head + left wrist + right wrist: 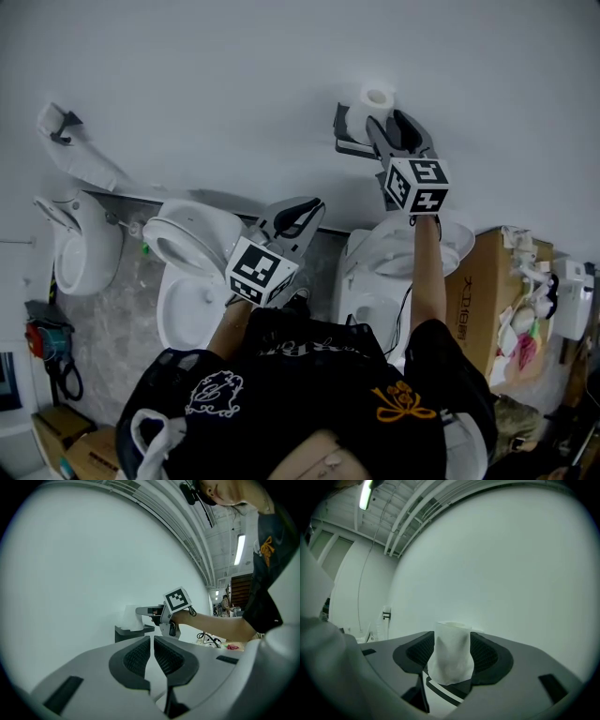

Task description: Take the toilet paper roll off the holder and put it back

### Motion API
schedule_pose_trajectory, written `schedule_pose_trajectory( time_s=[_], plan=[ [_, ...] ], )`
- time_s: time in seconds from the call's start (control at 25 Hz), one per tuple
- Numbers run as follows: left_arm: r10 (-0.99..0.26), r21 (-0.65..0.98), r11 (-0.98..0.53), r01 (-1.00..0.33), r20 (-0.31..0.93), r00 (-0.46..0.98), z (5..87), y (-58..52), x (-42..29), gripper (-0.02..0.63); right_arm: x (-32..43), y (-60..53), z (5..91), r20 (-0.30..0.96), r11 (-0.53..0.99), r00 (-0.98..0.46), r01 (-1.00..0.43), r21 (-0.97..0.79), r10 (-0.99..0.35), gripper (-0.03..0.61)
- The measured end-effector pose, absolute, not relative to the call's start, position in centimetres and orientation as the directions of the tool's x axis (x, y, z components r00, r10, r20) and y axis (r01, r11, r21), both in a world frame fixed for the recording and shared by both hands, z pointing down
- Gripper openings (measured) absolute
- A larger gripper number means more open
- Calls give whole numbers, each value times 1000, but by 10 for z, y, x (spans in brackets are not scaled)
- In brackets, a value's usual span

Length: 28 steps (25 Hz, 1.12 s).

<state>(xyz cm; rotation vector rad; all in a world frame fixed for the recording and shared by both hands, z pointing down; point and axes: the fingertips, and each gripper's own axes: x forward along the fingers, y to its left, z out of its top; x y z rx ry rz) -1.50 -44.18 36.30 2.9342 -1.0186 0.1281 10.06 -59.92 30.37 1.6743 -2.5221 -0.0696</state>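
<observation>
The toilet paper roll (451, 656) is a soft white cylinder with a slightly pinched waist and a flat top rim; in the head view its round end with the hollow core faces the camera, up at 1 o'clock in the frame. It stands on the holder (345, 127), a dark grey, hard-edged bracket fixed to the smooth white wall (234, 75) and showing at 8 o'clock of the roll. The right gripper (401, 131) reaches the roll from 5 o'clock, its grey moulded jaws spread apart with the roll standing between them; in the right gripper view the black ribbed pads flank its sides closely, one at 9 o'clock and one at 3 o'clock. The arm behind it is stretched out straight, the bare forearm (427, 272) running down to 6 o'clock, the checkered marker cube riding on the gripper's back. The left gripper (292, 220) hangs well apart at 7 o'clock of the roll, held level on a bent arm close to the black shirt, its ribbed pads drawn together to a thin slit with nothing between them; in its own view the holder and roll sit just above the tips at 12 o'clock. A glossy white ceramic toilet (187, 244) lies at 9 o'clock of the left gripper, and a brown cardboard box (478, 291) stands at 4 o'clock of the frame
</observation>
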Motion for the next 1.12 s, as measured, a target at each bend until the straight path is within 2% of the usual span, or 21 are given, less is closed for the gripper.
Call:
schedule_pose_trajectory(
  time_s=[0.12,0.52,0.72,1.12],
  plan=[
    [-614,5,-788,-616,84,785,363,-448,-16,37,102,-611,311,110,394,-383,-914,101,-917,264],
    [-615,6,-787,-617,81,785,366,-460,-18,37,92,-640,322,201,438,-419,-897,63,-886,316],
    [-620,1,-783,-622,81,780,365,-462,-22,37,87,-648,324,204,441,-431,-897,5,-879,311],
    [-635,4,-771,-637,77,769,365,-463,-28,37,84,-642,323,185,438,-426,-898,29,-885,302]
  ],
)
